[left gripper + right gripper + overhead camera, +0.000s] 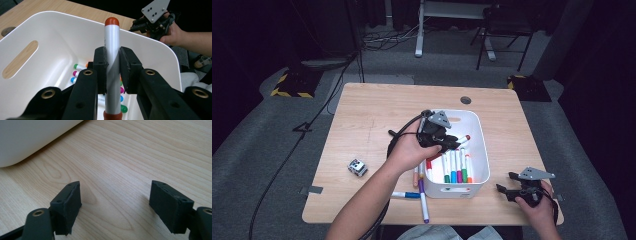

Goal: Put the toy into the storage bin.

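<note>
Holding a red-capped marker (111, 62) clamped between its two jaws, our left gripper (443, 141) hangs over the near-left part of the white bin (482, 135), with the marker's capped tip pointing across the bin's interior. In the left gripper view the pads press on the grey barrel near its middle, and the barrel stands roughly along the jaws, red at both ends. We judge the step in hand to be the drop of this marker into the bin.

On the bin floor several markers (455, 169) already lie side by side against the near wall, caps in green, blue, purple and red. Three more markers lie on the table just outside the bin's left wall, toward the near edge: an orange one (416, 176), a purple one (423, 197) and a blue one (406, 195). A small grey-and-white object (357, 167) sits well apart, near the table's left edge.

Our right gripper (512, 182) rests at the near-right corner of the table (377, 107), jaws wide apart over bare wood, holding nothing.

Risks from here, as we judge them:
- Release too close to the left wall: the marker could strike the rim and tip out onto the table.
- Release from a height: the marker may bounce and land crosswise on the row.
- Trailing cable: it may drag the loose markers at the near edge.
</note>
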`<state>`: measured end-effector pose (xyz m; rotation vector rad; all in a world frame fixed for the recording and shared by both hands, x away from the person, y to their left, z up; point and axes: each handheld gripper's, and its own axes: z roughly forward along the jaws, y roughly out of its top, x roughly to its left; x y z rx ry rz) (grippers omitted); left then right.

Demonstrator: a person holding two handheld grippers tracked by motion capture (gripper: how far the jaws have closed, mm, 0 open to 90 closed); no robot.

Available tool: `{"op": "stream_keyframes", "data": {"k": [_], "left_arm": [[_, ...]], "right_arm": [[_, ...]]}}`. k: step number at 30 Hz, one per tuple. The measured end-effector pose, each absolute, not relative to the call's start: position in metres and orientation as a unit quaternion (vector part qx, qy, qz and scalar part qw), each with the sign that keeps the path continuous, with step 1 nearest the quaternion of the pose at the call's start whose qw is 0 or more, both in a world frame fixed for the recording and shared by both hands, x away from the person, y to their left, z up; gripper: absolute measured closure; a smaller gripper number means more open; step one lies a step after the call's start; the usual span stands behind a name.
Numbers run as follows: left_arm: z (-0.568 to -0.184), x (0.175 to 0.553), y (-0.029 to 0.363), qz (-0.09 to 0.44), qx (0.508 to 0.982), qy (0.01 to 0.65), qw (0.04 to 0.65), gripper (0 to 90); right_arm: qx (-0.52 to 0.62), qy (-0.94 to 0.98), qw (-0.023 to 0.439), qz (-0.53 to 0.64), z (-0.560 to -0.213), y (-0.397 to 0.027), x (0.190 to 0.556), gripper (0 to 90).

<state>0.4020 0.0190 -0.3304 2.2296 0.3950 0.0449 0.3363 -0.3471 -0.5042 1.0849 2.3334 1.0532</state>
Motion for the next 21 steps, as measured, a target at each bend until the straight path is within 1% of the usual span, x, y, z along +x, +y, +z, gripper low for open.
{"op": "stream_keyframes", "data": {"k": [10, 21], "left_arm": [[-0.346, 0.403, 0.022, 0.013, 0.896, 0.164, 0.412, 76.2], [-0.360, 0.403, 0.021, 0.003, 0.909, 0.167, 0.383, 76.1]], "right_arm": [[0.384, 0.826, 0.180, 0.373, -0.504, -0.347, 0.336, 25.7], [0.384, 0.826, 0.180, 0.373, -0.504, -0.347, 0.336, 25.7]]}}
